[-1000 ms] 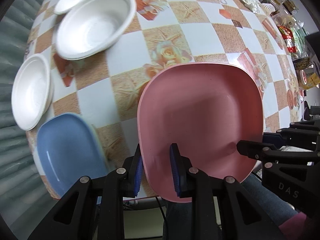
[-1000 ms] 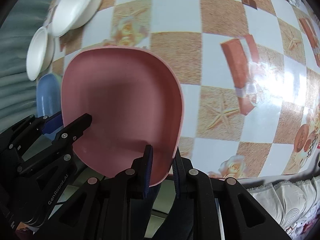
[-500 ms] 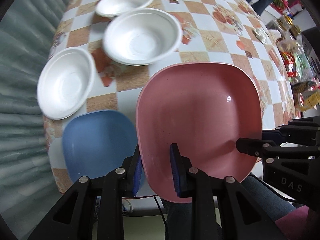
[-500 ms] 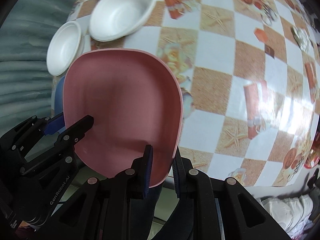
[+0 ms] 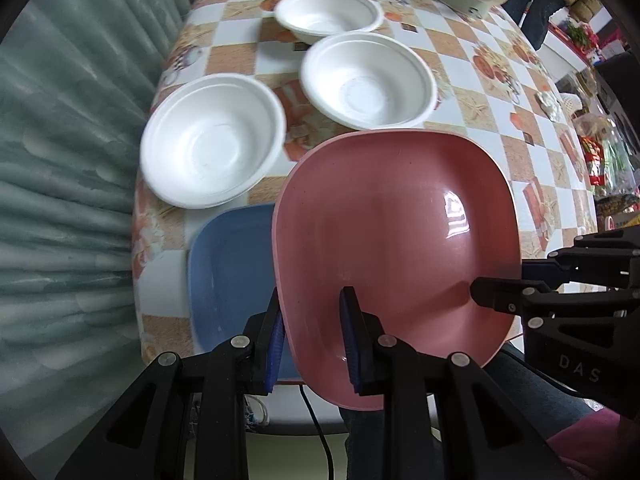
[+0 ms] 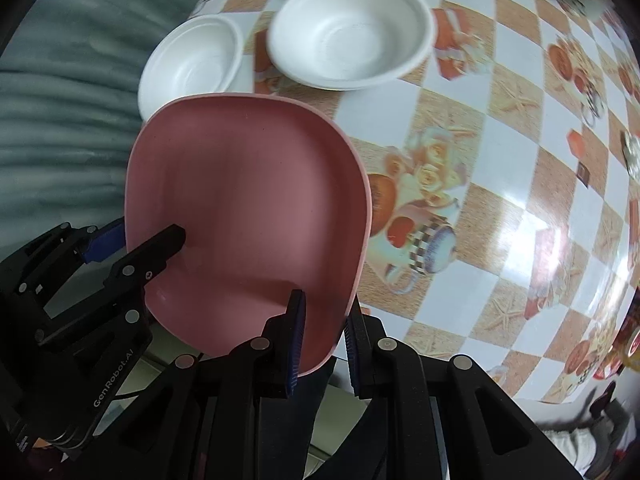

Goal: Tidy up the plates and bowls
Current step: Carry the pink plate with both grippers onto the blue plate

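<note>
Both-handed, left gripper (image 5: 312, 336) and right gripper (image 6: 322, 344) each clamped on the pink plate (image 5: 396, 256), now carried off the open table (image 6: 500, 168) leftward over the blue plate (image 5: 232, 272), probably ready for stacking.

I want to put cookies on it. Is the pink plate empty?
Empty. The pink plate shows only bare, shiny surface inside, with both sets of jaws clamped on its rim.

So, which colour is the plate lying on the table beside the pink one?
Blue plate; the left wrist view shows it best.
</note>
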Available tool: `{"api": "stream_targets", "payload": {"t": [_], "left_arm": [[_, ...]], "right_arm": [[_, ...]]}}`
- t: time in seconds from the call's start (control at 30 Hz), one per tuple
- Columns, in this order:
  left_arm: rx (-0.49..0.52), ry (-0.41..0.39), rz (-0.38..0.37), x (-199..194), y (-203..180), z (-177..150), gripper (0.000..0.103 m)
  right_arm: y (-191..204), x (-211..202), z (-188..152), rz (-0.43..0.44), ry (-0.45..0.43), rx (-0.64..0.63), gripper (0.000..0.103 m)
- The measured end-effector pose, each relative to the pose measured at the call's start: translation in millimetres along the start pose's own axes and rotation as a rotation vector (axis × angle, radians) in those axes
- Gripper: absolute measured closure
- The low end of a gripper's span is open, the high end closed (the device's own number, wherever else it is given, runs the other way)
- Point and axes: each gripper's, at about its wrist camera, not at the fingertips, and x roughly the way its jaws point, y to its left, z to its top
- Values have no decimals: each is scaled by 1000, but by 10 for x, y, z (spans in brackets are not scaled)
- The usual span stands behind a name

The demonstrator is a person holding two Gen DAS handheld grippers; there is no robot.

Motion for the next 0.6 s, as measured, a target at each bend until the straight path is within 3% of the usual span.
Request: {"api": "stream_targets", "payload": {"t": [0.17,0.6], "left_arm": [[-49,6,-7,26,162,-88,75],[-93,-6,-4,40,414,-195,75]], "right_arm": [[281,82,98,-12,18,-43,81],[583,261,100,-53,65,-129,81]]}}
